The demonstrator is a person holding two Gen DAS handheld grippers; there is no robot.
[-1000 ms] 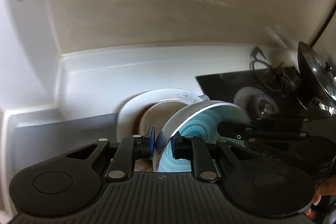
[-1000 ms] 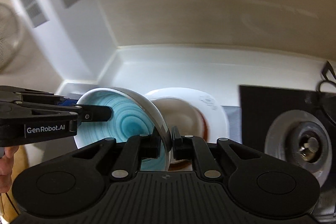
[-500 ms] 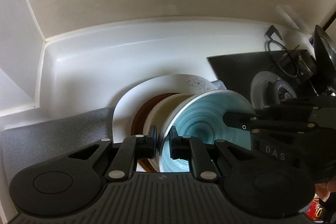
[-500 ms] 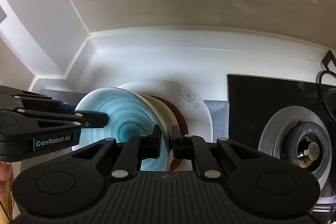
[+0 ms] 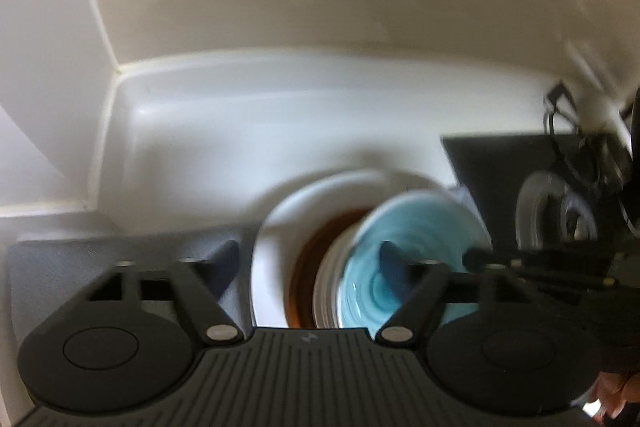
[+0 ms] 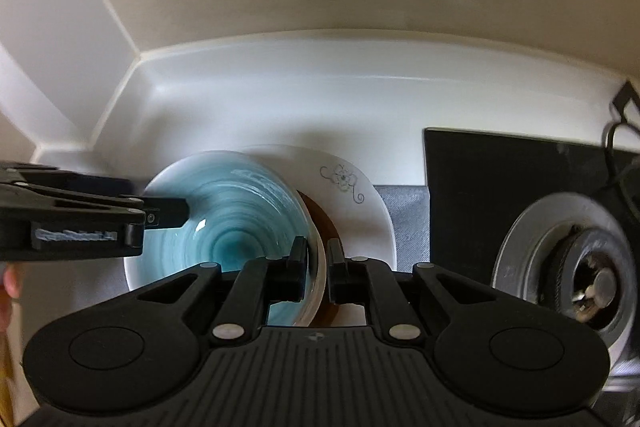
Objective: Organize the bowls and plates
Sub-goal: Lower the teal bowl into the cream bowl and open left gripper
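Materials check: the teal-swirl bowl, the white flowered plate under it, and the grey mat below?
Teal-swirl bowl: looks like glazed ceramic; glossy highlights, white rim. White flowered plate: likely glazed ceramic or porcelain; smooth sheen, printed grey floral motif, though melamine can't be ruled out. Grey mat: matte, finely textured, probably fabric or rubbery sheet; unclear which.

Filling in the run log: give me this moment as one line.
stage: stacking | blue bowl: on brown dish, white plate | left hand-held gripper: opening, off rim | right hand-held gripper: shut on bowl rim
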